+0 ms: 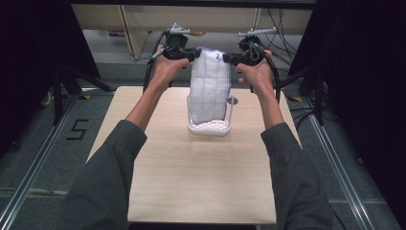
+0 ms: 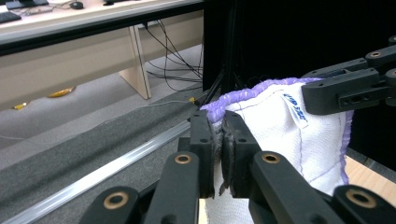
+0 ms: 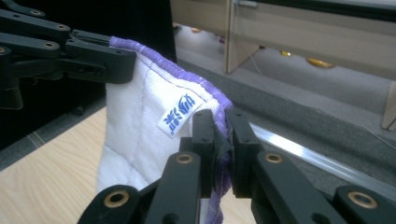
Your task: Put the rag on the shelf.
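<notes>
In the high view, a person holds up a white cloth [image 1: 209, 84] with a purple edge, using a gripper in each hand. The left gripper [image 1: 195, 53] pinches the top left corner of the cloth, and the right gripper [image 1: 225, 58] pinches the top right corner. The cloth hangs straight down between them, above the far middle of the light wood desk [image 1: 191, 177]. The bottom of the cloth dips into a small white basket [image 1: 208, 127] that sits on the desk. In the left gripper view, the two black fingers [image 2: 200, 140] are shut tight on the purple edge of the cloth [image 2: 275, 126]. The cloth is squeezed flat between them. The other gripper holds the far corner at the upper right of this view, near a little white tag with blue letters [image 2: 295, 110]. In the right gripper view, the black fingers [image 3: 203, 135] are also shut tight on the purple edge of the cloth [image 3: 135, 121], just beside the same tag [image 3: 180, 115]. The other gripper grips the far corner at the upper left, and the desk [image 3: 42, 177] shows below.
</notes>
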Action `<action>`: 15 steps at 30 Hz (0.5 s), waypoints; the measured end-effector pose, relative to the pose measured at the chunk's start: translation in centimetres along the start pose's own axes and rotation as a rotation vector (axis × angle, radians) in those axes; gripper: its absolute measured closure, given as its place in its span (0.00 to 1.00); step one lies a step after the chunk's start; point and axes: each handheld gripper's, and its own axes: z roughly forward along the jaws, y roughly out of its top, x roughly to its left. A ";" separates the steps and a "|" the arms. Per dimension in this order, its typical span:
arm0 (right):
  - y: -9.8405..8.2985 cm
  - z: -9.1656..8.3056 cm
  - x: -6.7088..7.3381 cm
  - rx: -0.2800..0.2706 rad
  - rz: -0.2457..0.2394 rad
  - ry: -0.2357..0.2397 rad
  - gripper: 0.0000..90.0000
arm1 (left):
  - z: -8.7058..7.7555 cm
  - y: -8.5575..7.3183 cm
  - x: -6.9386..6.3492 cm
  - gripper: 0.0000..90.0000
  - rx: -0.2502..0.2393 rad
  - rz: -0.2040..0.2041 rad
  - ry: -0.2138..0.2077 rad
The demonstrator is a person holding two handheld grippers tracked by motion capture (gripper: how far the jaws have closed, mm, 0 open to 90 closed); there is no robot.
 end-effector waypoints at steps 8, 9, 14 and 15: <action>-0.5 2.6 -1.1 0.029 0.022 -0.040 0.93 | 2.3 -1.8 1.1 0.93 -0.013 -0.070 0.013; -0.5 3.0 -1.3 0.032 0.013 -0.042 0.93 | 2.4 -2.0 1.3 0.92 -0.013 -0.071 0.011; -0.9 4.7 -1.7 0.073 0.039 -0.068 0.92 | 3.6 -3.4 1.8 0.92 0.015 -0.085 0.021; -1.0 5.0 -1.8 0.085 0.035 -0.076 0.92 | 3.9 -3.7 1.8 0.92 0.020 -0.088 0.018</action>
